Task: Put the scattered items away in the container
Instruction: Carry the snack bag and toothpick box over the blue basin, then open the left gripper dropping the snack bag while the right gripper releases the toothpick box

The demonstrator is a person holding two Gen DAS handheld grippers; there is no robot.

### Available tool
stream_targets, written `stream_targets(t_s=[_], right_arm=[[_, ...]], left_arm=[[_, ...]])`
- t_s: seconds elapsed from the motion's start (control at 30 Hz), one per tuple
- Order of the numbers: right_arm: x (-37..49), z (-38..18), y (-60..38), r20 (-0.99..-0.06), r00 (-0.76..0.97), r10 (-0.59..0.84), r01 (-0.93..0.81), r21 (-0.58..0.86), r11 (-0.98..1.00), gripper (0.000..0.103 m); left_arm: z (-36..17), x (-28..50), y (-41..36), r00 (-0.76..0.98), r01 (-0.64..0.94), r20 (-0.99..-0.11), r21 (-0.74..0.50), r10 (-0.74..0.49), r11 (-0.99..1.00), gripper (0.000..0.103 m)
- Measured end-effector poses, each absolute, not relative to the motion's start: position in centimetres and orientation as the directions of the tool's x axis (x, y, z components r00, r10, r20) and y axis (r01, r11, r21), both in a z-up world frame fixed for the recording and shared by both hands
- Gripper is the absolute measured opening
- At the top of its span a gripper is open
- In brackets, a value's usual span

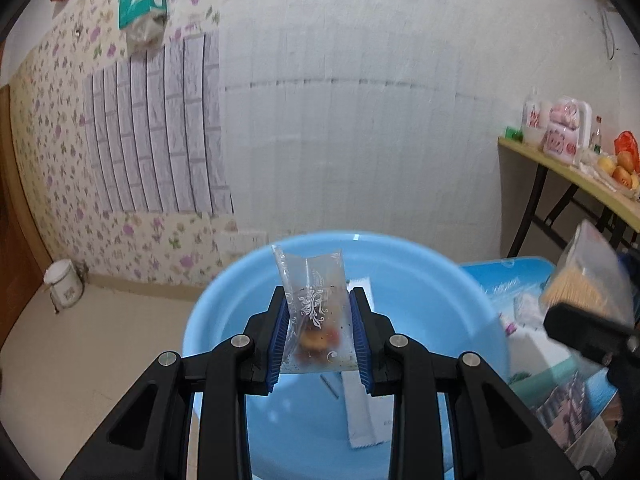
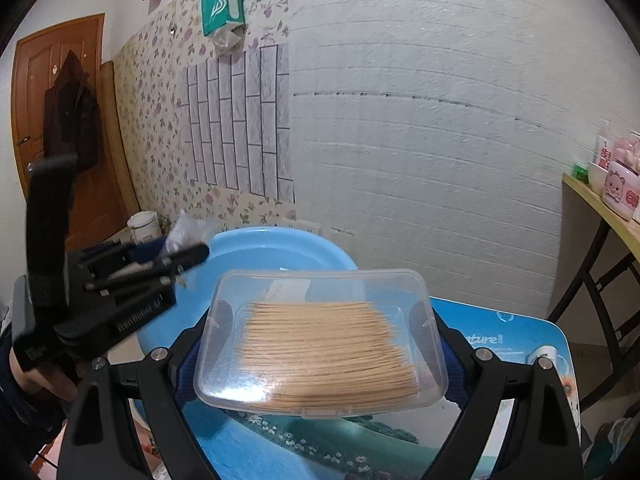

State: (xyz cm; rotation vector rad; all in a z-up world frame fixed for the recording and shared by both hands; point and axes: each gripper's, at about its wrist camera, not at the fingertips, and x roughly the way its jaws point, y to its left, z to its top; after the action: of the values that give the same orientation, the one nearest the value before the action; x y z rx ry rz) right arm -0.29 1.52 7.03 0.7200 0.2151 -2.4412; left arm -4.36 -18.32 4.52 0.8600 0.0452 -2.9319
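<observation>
My left gripper point(image 1: 320, 312) is shut on a small clear snack bag point(image 1: 314, 312) with a white flower print, held upright above the light blue basin point(image 1: 420, 280). A white sachet point(image 1: 362, 412) lies in the basin below the bag. My right gripper point(image 2: 320, 344) is shut on a clear plastic toothpick box point(image 2: 320, 344), its wide sides between the blue pads, held above the picture-printed table point(image 2: 500, 344) just right of the basin point(image 2: 256, 248). In the left wrist view the toothpick box point(image 1: 584, 280) hangs at the far right. The left gripper point(image 2: 192, 252) shows at the left of the right wrist view.
A wooden side table point(image 1: 568, 172) with jars, cups and fruit stands at the right by the white brick wall. A white lidded bucket point(image 1: 64, 284) sits on the floor at the left. A brown door point(image 2: 52, 128) with a dark coat is at the far left.
</observation>
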Motion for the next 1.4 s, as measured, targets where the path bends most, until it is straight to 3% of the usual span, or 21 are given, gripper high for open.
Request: stream_targets(t_s=[0.27,0.53,0.93,1.03,1.13,1.4], right_arm=[[-2.2,5.2,0.2,-0.59,-0.656,-0.47,0.578,0.008,-0.816,0.092],[-3.4,3.2,-1.3,-0.637,-0.621,-0.457,0.593,-0.002,-0.805,0.092],[-4.2,2.1,-5.2,-0.659,-0.553,-0.51,0.686,-0.013,-0.728,0.092],[-3.8,2.1,-5.1,-0.666,-0.539,-0.515,0.705,-0.023,-0.709,0.098],[-3.4,2.7,-3.8,-0.643,-0.557,-0.525,0.696,-0.017,-0.717,0.103],[-2.4,3.9,2.8,-0.6,-0.601,-0.527,0.62,0.065,-0.782,0.103]], left_arm=[[2.4,-5.1,-18.4,-0.819,0.057,-0.574,-0.042,-0.023,-0.998,0.035],[2.8,-3.7,-19.7,-0.86,0.054,-0.51,-0.08,-0.005,-0.995,0.052],[3.2,-1.8,-22.0,-0.863,0.114,-0.503,-0.115,-0.041,-0.987,0.053],[3.3,-1.3,-21.9,-0.862,0.12,-0.504,-0.108,-0.05,-0.987,0.054],[3.2,-1.3,-21.7,-0.858,0.123,-0.512,-0.106,-0.052,-0.987,0.054],[4.1,-0.2,-19.3,-0.865,0.097,-0.501,-0.119,-0.024,-0.988,0.054]])
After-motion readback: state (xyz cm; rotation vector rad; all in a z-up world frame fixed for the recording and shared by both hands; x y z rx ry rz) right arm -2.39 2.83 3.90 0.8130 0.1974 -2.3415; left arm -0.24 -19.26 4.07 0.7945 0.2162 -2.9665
